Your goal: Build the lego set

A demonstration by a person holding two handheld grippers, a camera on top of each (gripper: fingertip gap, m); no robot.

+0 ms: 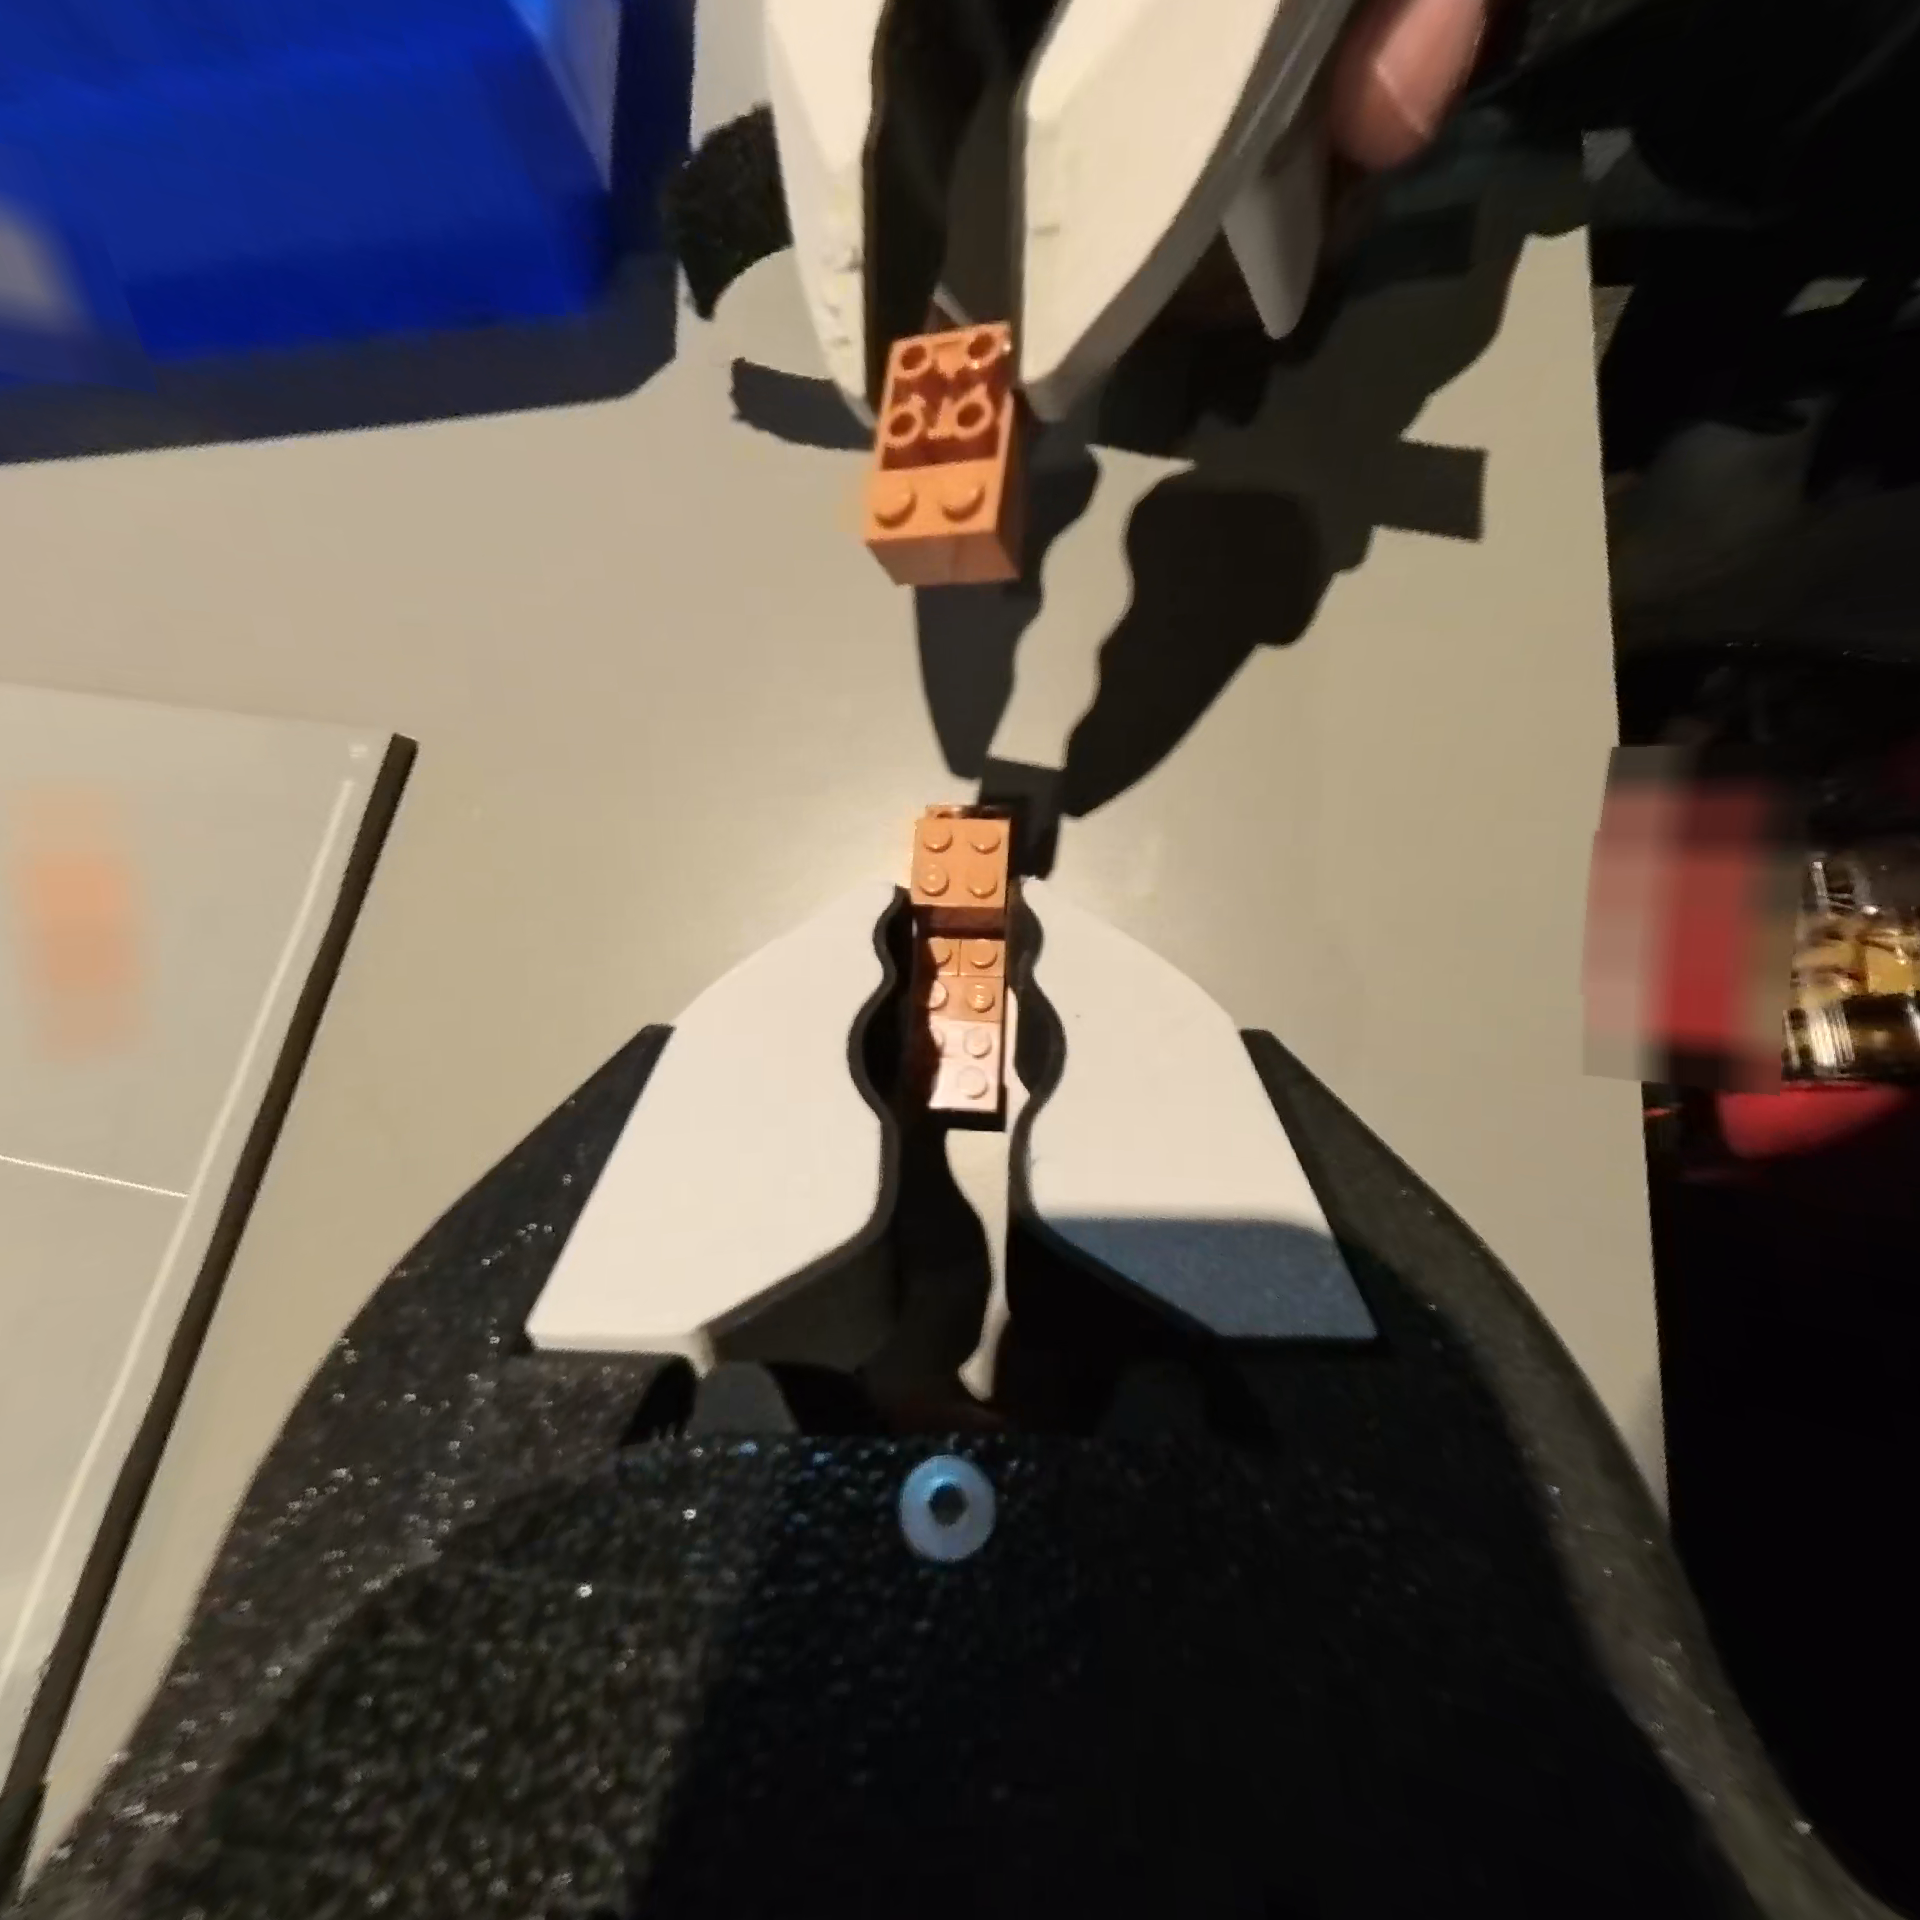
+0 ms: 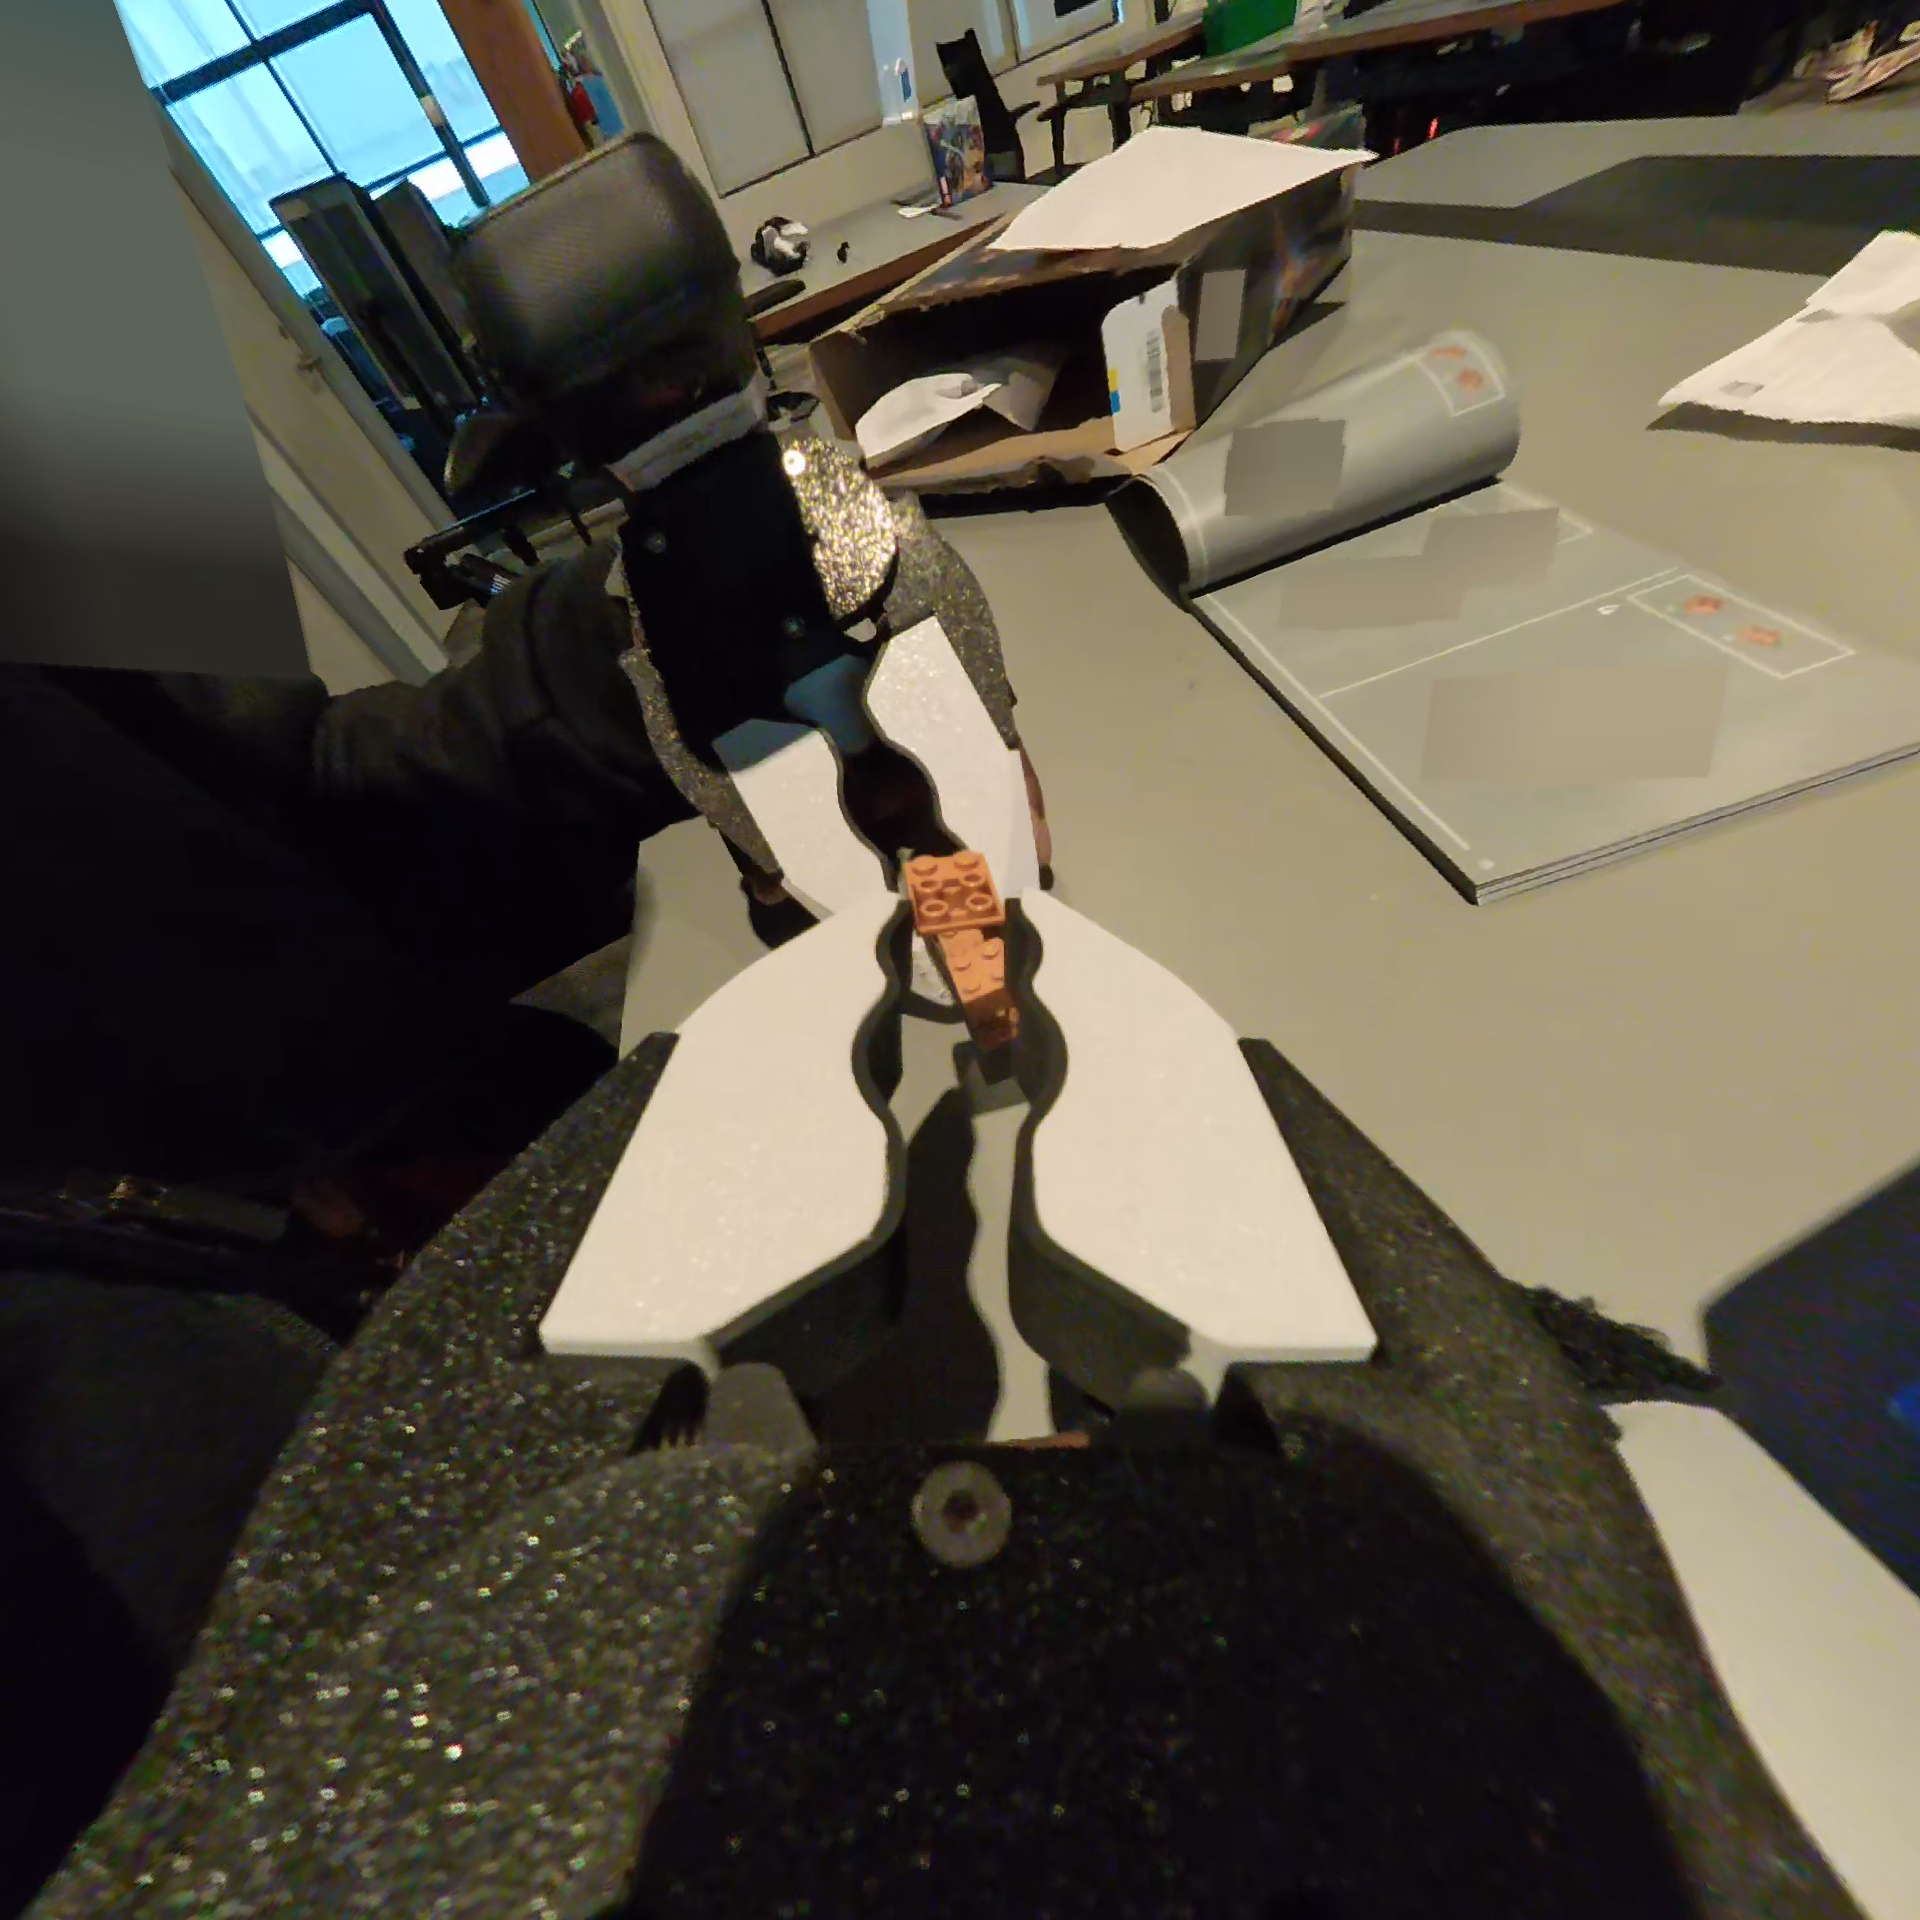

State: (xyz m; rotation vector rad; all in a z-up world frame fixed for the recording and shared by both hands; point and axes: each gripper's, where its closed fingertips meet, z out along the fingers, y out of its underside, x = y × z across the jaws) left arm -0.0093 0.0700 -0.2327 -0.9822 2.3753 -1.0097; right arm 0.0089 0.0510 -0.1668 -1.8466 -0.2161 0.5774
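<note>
Orange bricks in both grips: the left gripper (image 1: 961,904) pinches a stepped stack (image 1: 964,977) lengthwise along its fingers, while the right gripper (image 2: 961,914) clamps a small orange piece (image 1: 945,457) — underside facing the stack, apparently just beyond its far end, not yet touching.

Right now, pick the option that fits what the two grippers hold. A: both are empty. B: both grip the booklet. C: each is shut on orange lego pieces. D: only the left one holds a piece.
C: the left gripper clamps a stepped orange and white lego assembly, and the right gripper pinches an orange brick piece, seen farther off in the left wrist view.
</note>
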